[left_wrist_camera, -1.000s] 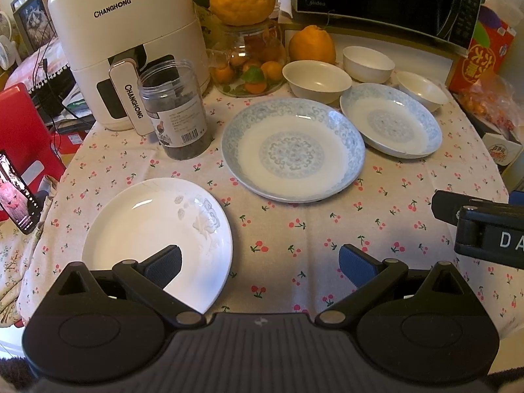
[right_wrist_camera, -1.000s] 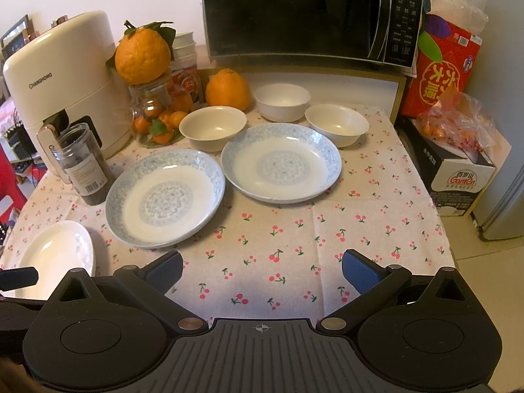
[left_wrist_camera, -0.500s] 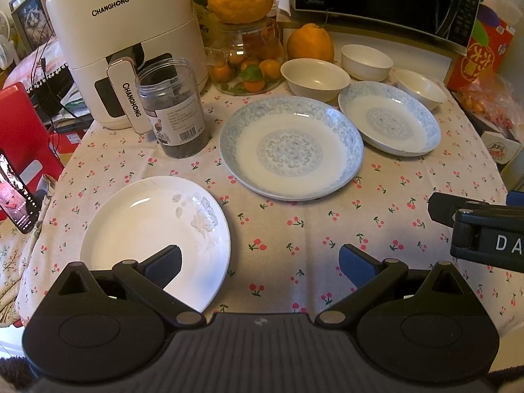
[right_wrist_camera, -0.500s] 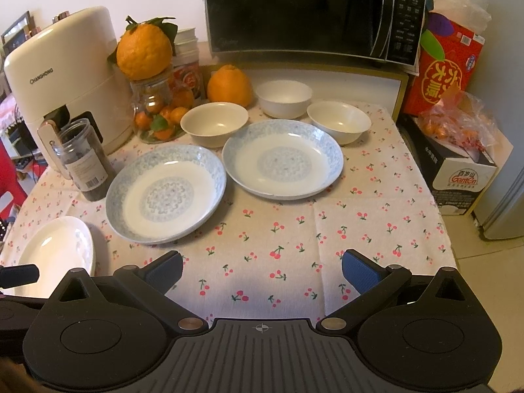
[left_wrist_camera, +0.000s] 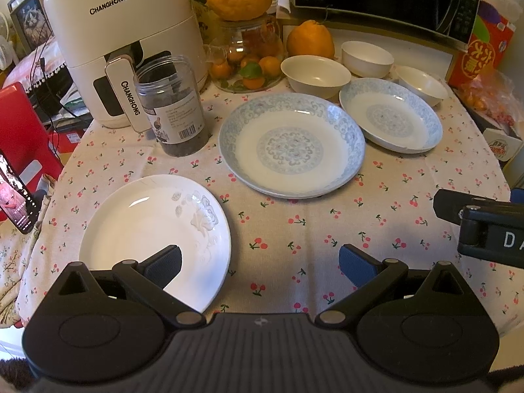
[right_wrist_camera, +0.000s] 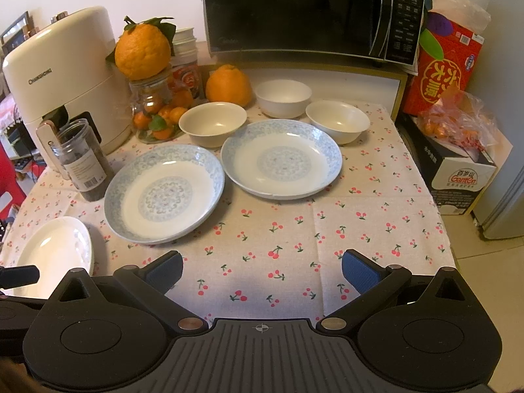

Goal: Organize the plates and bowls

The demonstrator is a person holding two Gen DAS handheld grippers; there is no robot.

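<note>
Black, both grippers hover above the near edge of the cloth-covered table (right_wrist_camera: 360,196), each with its blue-padded jaws spread wide and nothing between them: the left gripper (left_wrist_camera: 260,262) sits over the near-left area, the right gripper (right_wrist_camera: 262,268) over bare cloth near the middle. Nearest on the left lies the white plate (left_wrist_camera: 154,226), flat on the cloth, with the left gripper's left finger above its near rim; contact cannot be determined. Farther in, at centre, lies a blue-patterned plate (right_wrist_camera: 163,193), and just to its right and slightly farther a second blue-patterned plate (right_wrist_camera: 281,159); their rims are close together. Left of the first patterned plate stands a clear jar (left_wrist_camera: 173,111) of dark contents. Beyond the plates stand three bowls, upright and empty: a cream bowl (right_wrist_camera: 213,122) at left, a white bowl (right_wrist_camera: 283,96) farthest back, and another bowl (right_wrist_camera: 337,121) at right. Farthest back are an air fryer (right_wrist_camera: 65,75), a glass jar of small oranges (right_wrist_camera: 155,111) and a microwave (right_wrist_camera: 308,13).
</note>
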